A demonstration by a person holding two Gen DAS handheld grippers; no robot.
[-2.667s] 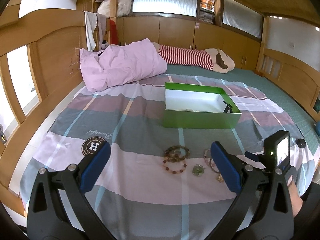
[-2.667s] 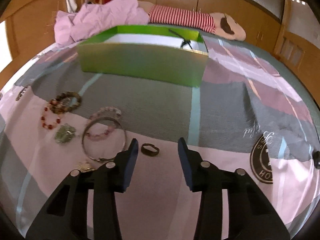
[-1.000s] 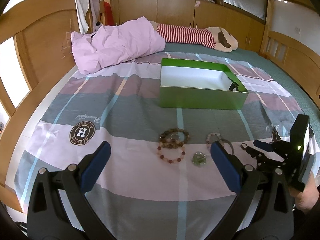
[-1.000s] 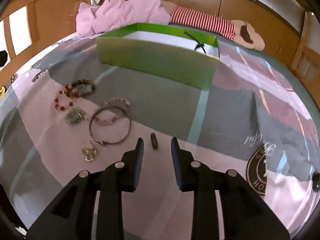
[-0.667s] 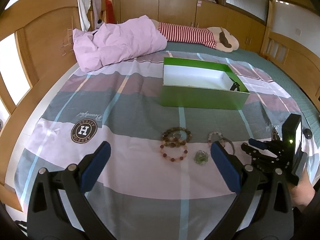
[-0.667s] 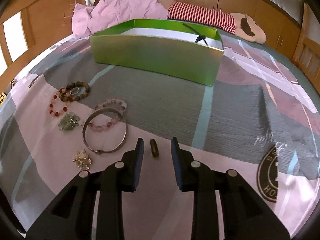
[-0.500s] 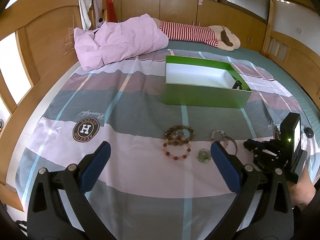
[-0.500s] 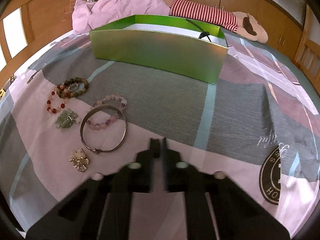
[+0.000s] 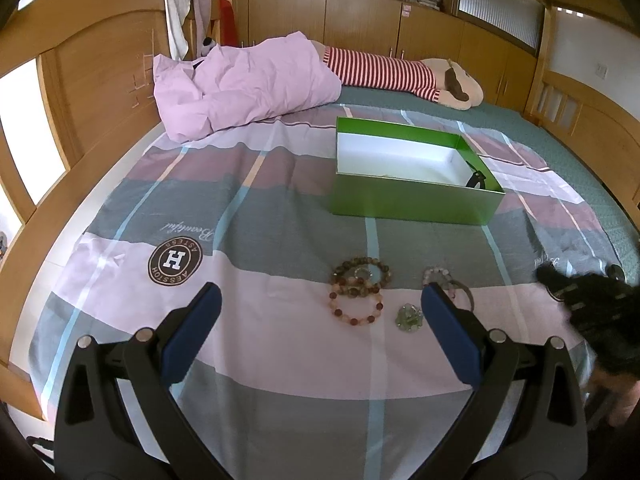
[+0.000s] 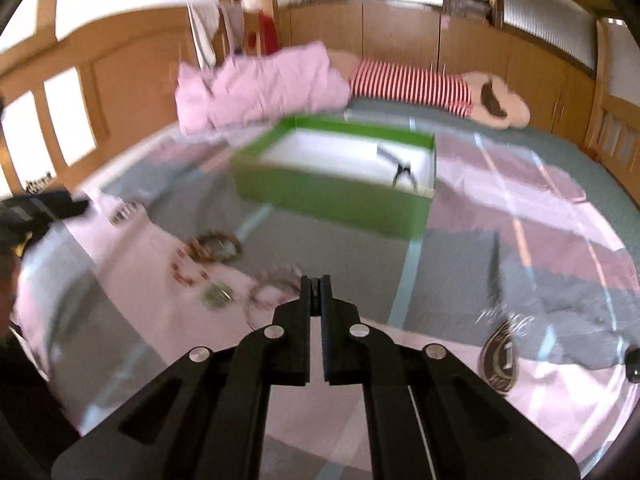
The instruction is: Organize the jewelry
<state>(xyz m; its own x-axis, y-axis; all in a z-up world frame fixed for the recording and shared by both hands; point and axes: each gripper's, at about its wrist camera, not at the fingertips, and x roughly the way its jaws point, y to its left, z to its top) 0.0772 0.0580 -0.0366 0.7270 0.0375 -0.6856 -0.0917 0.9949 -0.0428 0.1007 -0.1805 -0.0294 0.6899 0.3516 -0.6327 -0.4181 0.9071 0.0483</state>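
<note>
The left gripper (image 9: 318, 320) is wide open, holding nothing. The right gripper (image 10: 316, 292) is squeezed shut on something tiny; I cannot tell what. Round bead bracelets (image 9: 358, 292) and a thin metal bangle (image 9: 460, 294) lie on the soft striped sheet (image 9: 280, 340). Farther back sits the green box (image 9: 412, 198), nearly empty, so most sorting is left.

Both wrist cameras look forward and slightly down across the bed (image 9: 280, 360) toward the headboard end, sharing the green box (image 9: 412, 200) and the bracelets (image 9: 358, 292).
</note>
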